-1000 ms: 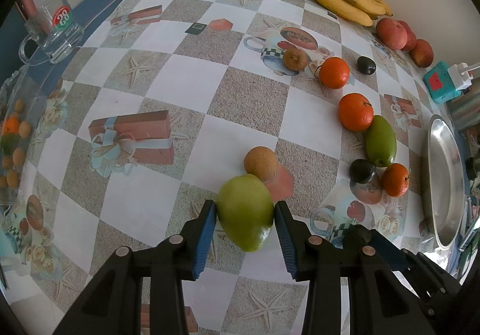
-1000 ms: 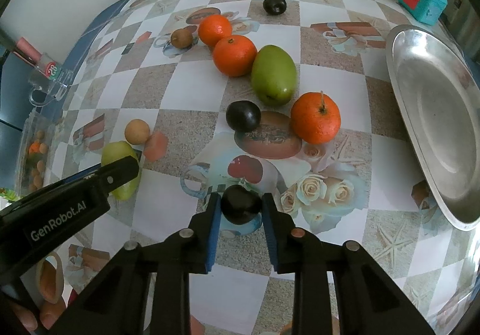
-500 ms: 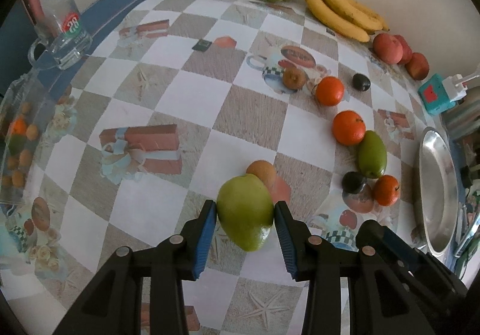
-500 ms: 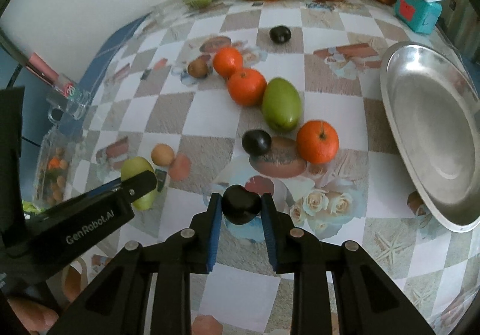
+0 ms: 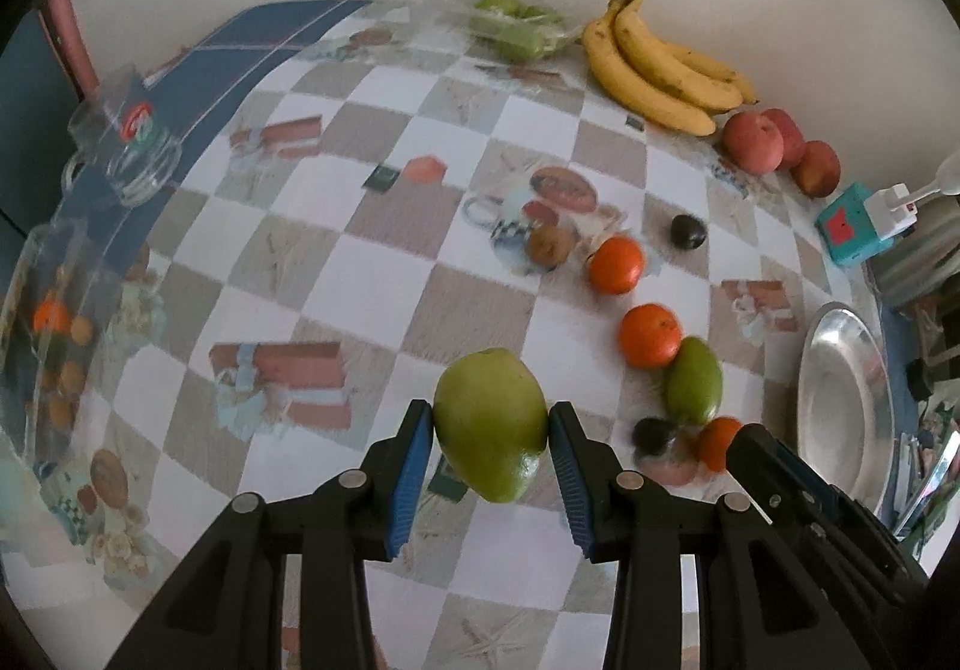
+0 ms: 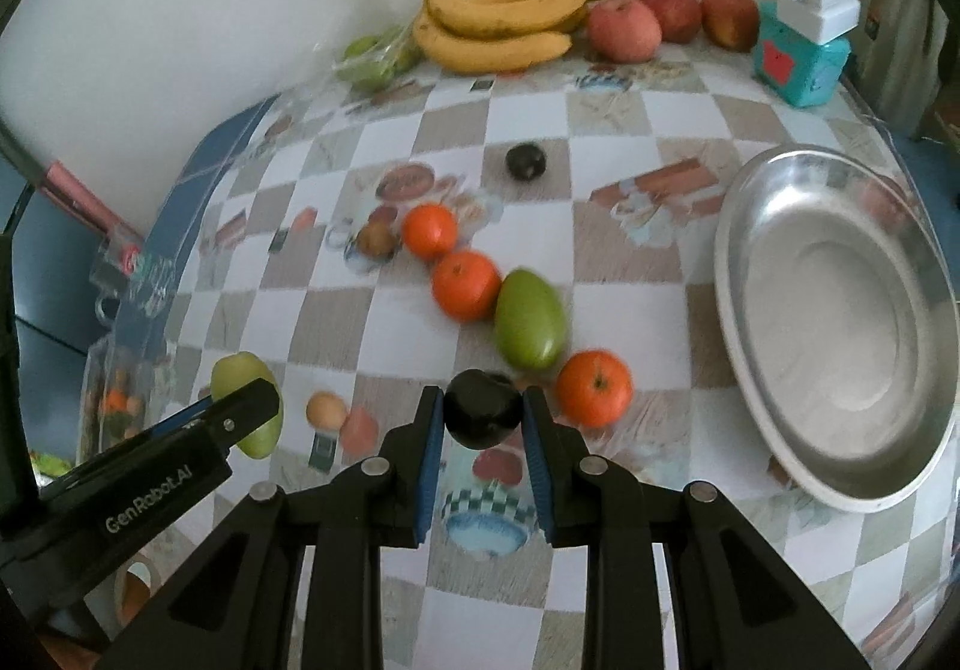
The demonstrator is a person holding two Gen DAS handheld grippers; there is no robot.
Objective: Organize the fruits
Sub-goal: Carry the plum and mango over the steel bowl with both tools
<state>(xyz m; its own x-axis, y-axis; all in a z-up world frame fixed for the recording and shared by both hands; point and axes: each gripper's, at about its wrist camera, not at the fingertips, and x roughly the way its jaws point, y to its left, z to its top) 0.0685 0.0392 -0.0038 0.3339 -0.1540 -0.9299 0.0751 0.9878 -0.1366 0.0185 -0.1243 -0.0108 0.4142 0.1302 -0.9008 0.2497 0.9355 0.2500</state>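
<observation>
A checkered, picture-printed tablecloth (image 6: 624, 178) spreads under scattered fruit. Centre frame, the left gripper (image 5: 491, 433) clamps a large green mango (image 5: 489, 439), and the right gripper (image 6: 483, 418) pinches a small dark round plum (image 6: 482, 415), both lifted, probably for sorting toward the oval steel tray (image 6: 750, 370) at right.

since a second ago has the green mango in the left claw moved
Yes. The green mango has risen off the table: it now covers the small tan fruit, and the bananas sit lower in view.

Left-wrist view motion-blurred, dark fruit (image 5: 653, 435) and orange (image 5: 717, 440) smeared and partly behind the other gripper's fingers (image 5: 757, 445), glass mug (image 5: 129, 154) blurred, steel tray (image 5: 843, 406) clipped near the right edge, bagged green fruit (image 6: 373, 60) indistinct.
</observation>
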